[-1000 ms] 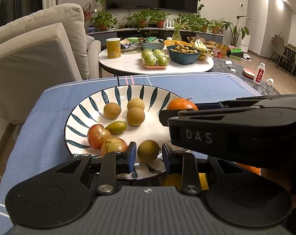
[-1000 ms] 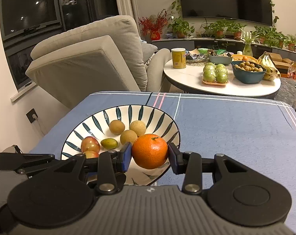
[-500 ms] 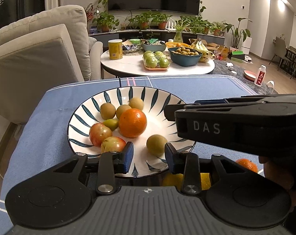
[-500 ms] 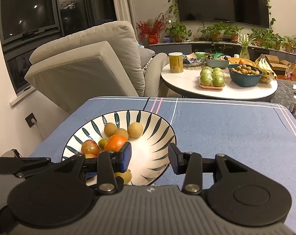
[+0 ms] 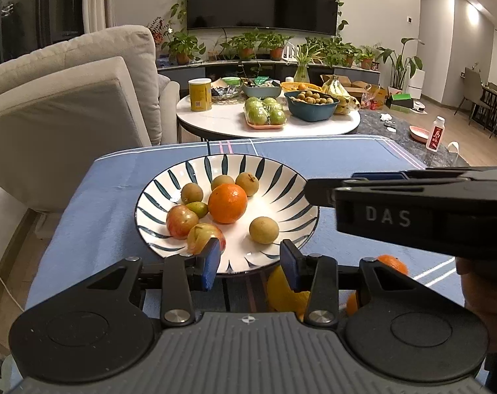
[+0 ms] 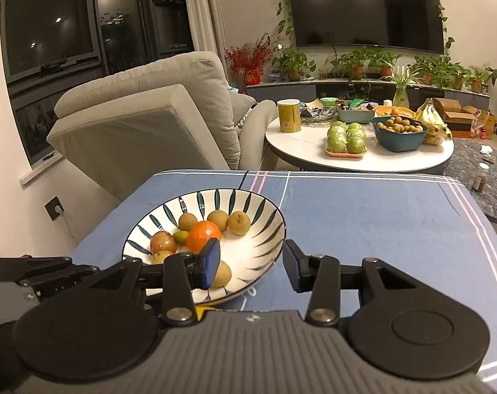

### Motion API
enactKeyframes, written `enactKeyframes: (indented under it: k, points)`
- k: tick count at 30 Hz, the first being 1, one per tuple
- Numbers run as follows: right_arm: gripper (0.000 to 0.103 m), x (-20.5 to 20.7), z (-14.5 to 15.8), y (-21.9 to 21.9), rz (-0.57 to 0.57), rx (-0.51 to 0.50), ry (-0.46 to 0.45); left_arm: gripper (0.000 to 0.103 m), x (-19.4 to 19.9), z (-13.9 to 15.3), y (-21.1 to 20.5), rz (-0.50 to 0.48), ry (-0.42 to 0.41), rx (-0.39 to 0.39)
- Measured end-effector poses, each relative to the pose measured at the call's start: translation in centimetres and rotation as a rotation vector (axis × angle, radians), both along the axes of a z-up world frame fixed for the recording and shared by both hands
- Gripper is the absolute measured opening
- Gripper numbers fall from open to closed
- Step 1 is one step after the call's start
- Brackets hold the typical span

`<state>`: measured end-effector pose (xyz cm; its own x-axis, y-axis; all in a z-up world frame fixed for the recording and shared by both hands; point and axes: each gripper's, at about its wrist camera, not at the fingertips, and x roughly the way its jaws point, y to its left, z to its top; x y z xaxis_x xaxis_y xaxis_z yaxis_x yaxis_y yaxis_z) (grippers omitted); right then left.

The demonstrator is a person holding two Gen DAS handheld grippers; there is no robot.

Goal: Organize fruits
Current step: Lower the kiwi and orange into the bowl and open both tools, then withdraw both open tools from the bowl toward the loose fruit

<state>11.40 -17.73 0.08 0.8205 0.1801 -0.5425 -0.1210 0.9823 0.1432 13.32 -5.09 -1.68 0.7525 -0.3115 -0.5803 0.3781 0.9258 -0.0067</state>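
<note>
A white plate with dark leaf stripes [image 5: 274, 167] [image 6: 268, 203] sits on the blue tablecloth. In it lie an orange [image 5: 228, 203] [image 6: 202, 234], two red apples [image 5: 182, 220], a small green fruit [image 5: 197, 208] and several round brown fruits [image 5: 264, 229]. My left gripper [image 5: 250, 259] hangs over the plate's near rim, its jaws opening with nothing between them. My right gripper [image 6: 251, 262] is open and empty above the plate's near right rim. A yellow fruit [image 5: 281, 290] and an orange [image 5: 391, 262] lie on the cloth under the grippers.
The blue tablecloth [image 6: 363, 216] stretches bare to the right of the plate. Behind it, a round white table [image 5: 222, 121] carries green apples, a blue bowl, a yellow can and bananas. A grey armchair [image 6: 143, 131] stands at the left.
The right gripper let go of the orange, which now rests in the plate against the other fruit. Both grippers drew back and rose slightly. The left jaws widened.
</note>
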Motion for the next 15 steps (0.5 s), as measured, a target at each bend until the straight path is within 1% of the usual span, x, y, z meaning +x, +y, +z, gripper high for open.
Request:
enactKeyframes:
  k: [8,15]
  points:
    - [0.080,-2.8,0.9,-0.2,-0.014,0.009,-0.027,0.040,-2.7,1.0,0.6,0.009,-0.023,-0.003]
    - [0.080,-5.4,1.3,-0.4,-0.018,0.010,-0.047,0.041,-5.0,1.2,1.6,0.038,-0.025,-0.009]
